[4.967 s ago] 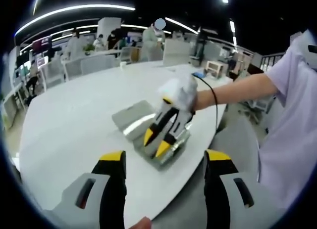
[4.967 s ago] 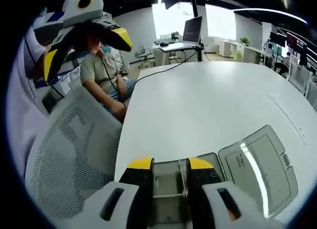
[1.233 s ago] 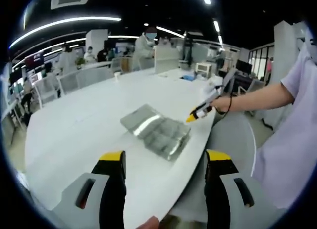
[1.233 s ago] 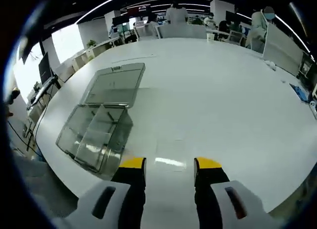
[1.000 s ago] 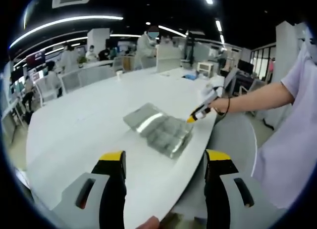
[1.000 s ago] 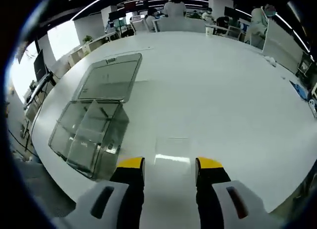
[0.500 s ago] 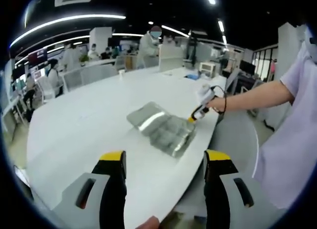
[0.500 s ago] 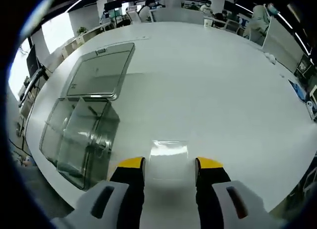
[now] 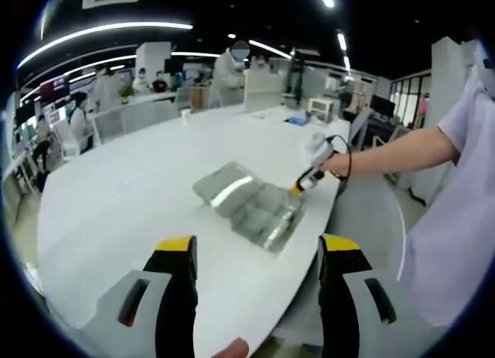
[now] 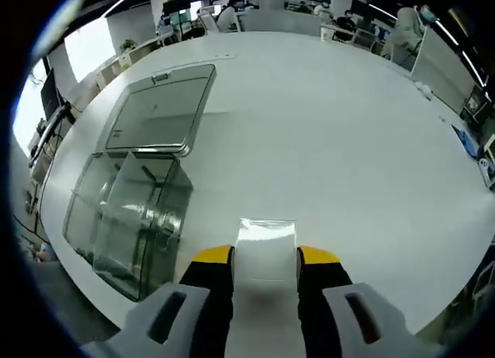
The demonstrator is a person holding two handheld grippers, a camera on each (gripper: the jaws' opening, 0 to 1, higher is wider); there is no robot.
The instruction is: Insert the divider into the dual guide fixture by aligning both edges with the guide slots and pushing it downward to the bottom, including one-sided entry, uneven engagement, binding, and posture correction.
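Observation:
The dual guide fixture is a clear plastic box on the white table, left of my right gripper. Its clear lid lies open flat beyond it. The divider, a small clear flat plate, lies on the table between the right gripper's jaws. The right gripper has its yellow-tipped jaws pressed against the divider's two sides. In the left gripper view the fixture sits mid-table, and the right gripper, held by a hand, is at its right edge. My left gripper hangs open, well short of the fixture.
The table edge runs close to the fixture on the person's side, with a grey mesh chair just beyond it. Several people and chairs are at the far side of the room. A small blue item lies near the table's right edge.
The right gripper has drawn in over the divider and its jaws have narrowed onto the plate's sides. The left gripper has stayed open and nearly still.

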